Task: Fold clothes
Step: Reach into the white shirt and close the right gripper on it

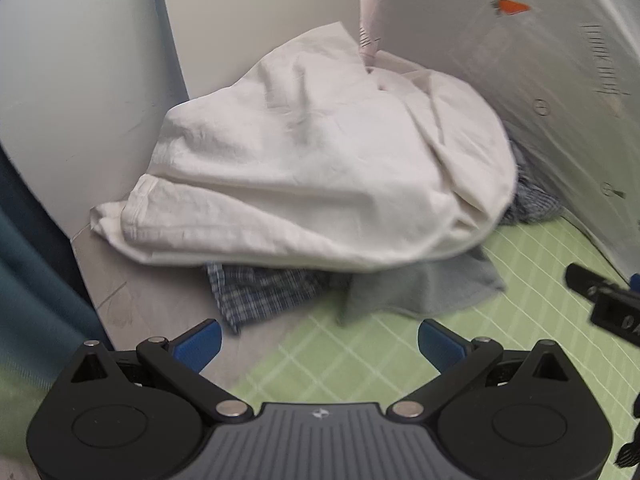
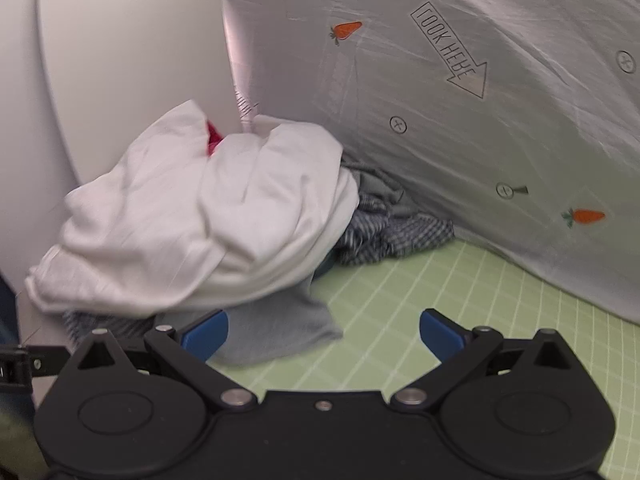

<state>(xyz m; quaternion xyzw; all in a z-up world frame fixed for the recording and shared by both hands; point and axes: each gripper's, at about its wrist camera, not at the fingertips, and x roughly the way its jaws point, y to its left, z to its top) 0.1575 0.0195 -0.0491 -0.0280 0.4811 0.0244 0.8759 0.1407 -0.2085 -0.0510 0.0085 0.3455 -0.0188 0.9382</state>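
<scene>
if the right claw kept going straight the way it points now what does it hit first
Most likely the grey cloth lying on the green sheet just ahead of the open right claw, with the white garment heaped right behind it. Depth is hard to judge here.

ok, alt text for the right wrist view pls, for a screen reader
The right gripper, jaws open and empty, faces a heap of unfolded clothes: a white garment on top, a grey cloth and blue checked fabric beneath. The heap sits on a green grid mat, beside carrot-printed fabric.
</scene>
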